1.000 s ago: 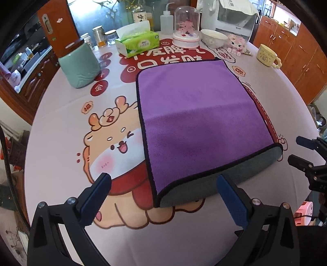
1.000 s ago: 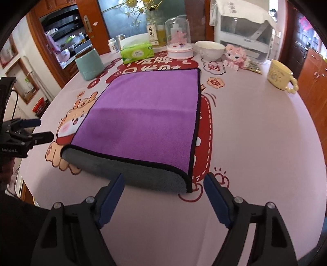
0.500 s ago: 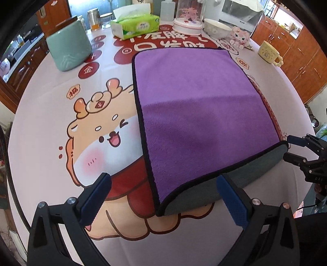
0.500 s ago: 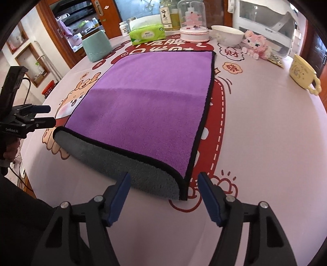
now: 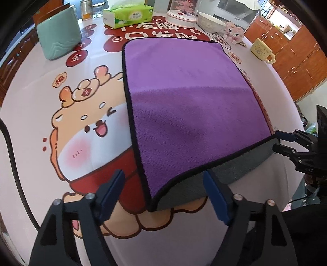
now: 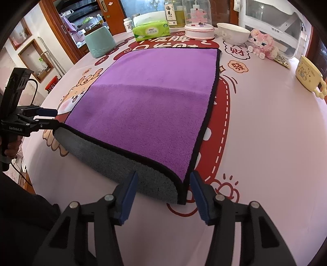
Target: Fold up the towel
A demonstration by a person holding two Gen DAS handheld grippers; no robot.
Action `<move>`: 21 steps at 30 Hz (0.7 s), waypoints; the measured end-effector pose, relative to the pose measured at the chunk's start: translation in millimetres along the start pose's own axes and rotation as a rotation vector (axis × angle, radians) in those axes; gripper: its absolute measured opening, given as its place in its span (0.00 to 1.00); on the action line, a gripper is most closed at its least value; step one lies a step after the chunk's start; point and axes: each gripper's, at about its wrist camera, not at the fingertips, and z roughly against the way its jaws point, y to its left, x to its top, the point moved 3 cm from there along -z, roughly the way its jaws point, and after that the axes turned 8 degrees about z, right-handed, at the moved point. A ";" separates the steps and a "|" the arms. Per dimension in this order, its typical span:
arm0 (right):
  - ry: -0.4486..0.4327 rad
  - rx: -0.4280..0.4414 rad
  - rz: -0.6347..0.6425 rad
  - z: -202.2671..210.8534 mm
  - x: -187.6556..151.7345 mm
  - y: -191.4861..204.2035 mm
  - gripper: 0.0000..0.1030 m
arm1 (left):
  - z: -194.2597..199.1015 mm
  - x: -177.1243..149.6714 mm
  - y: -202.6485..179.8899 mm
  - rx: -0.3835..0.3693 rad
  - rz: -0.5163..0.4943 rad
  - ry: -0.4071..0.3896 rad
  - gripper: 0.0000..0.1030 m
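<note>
The purple towel (image 5: pixel 184 98) lies flat in the middle of the round bench (image 6: pixel 265 133), folded once, with its grey side showing along the near fold. The fold sits close to the near edge of the bench.

The left gripper (image 5: pixel 163 196) has its jaws spread wide around the towel's near left corner, with one blue pad on each side of it. The pads do not pinch the cloth.

The right gripper (image 6: pixel 163 194) also has its jaws spread, one on each side of the towel's near right corner, not squeezing it.

Along the far edge of the bench stand a green tissue box (image 5: pixel 127 14), a white bowl (image 6: pixel 233 32) and a teal pot (image 5: pixel 59 36). A yellow mug (image 6: pixel 308 74) sits near the right edge.
</note>
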 end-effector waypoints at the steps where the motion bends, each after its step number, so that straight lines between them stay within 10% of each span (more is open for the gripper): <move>1: 0.000 0.001 0.000 0.3 -0.4 0.0 0.49 | -0.2 -0.3 -1.1 -0.010 -0.002 0.003 0.66; 21: 0.003 -0.016 0.009 1.7 -3.0 -0.3 0.31 | -9.0 -10.2 1.1 -0.026 0.003 0.058 0.18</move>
